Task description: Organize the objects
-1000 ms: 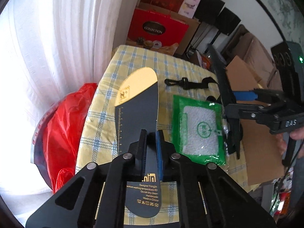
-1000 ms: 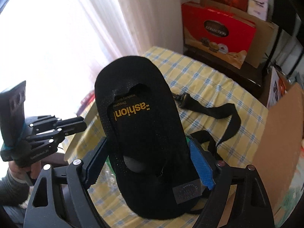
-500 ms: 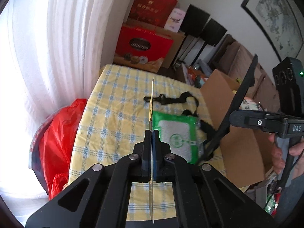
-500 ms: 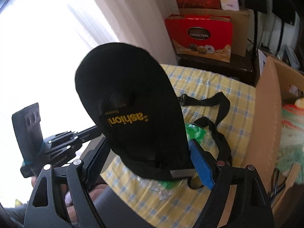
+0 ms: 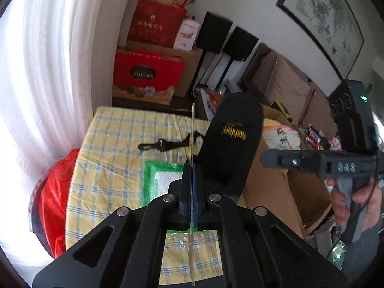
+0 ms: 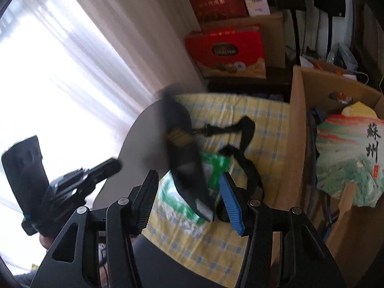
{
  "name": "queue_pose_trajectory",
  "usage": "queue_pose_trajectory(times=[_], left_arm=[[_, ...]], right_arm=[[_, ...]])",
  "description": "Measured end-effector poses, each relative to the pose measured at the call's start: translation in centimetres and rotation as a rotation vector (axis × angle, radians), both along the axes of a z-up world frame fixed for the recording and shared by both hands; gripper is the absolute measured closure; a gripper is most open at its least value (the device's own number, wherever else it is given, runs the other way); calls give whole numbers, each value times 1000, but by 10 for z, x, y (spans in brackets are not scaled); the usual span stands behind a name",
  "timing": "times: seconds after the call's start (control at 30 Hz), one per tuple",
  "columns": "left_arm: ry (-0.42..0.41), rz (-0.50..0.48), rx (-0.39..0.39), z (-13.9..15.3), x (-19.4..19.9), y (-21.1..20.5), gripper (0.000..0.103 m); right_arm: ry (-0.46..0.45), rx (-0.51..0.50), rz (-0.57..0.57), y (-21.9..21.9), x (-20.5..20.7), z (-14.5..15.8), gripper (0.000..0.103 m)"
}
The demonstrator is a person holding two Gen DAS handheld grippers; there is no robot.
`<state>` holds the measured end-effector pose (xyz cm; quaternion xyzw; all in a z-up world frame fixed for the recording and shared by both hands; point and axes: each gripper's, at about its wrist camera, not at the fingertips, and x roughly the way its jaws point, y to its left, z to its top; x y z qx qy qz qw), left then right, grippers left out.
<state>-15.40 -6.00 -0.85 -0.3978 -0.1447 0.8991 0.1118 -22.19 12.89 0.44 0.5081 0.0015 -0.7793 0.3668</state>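
Insoles are being lifted: one thin insole (image 5: 192,129) is pinched edge-on in the left hand-held gripper (image 5: 192,187) at frame centre, above the worktop (image 5: 115,144). The black insole (image 6: 184,158) sits between the right hand-held gripper's (image 6: 187,199) closing jaws (contact unclear). Next, judged: carrying both to the cardboard box (image 6: 297,120) at right.

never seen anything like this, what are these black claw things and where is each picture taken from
There is no robot: a person holds a two-finger tool in each hand. Each tool carries a wide-angle camera looking along its fingers, so one picture is from the left tool and the other from the right tool. Below is a table with a yellow checked cloth. On it lie a green packet and a black strap, with a cardboard box beside it. The left tool is shut on a thin card, seen edge-on. The right tool's jaws are closing with a blurred black insole between them, seemingly not yet pinched.
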Motion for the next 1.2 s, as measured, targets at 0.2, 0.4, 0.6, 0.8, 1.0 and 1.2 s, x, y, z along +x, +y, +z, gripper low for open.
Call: queue_pose_trajectory(times=[0.2,0.4,0.6,0.8,1.0,1.2], left_arm=[[-11,3,3,-9,2,6,102],[41,-32,-13,2,14,24,102],[67,-59,-54,2,23,47,102],[90,-85,-108,-1,29,69,102],[111,-122,-175,-4,34,97,100],[95,-162,-190,-11,33,108,97]], right_arm=[[-5,19,-24,13,2,-15,44],[-94,-99,-71,18,-2,-17,38],[-194,-165,-113,1,-6,-21,37],[-214,-109,-156,-15,-12,-31,37],[-311,-16,-172,-25,-23,-57,73],[-332,-17,-137,-23,-26,-72,98]])
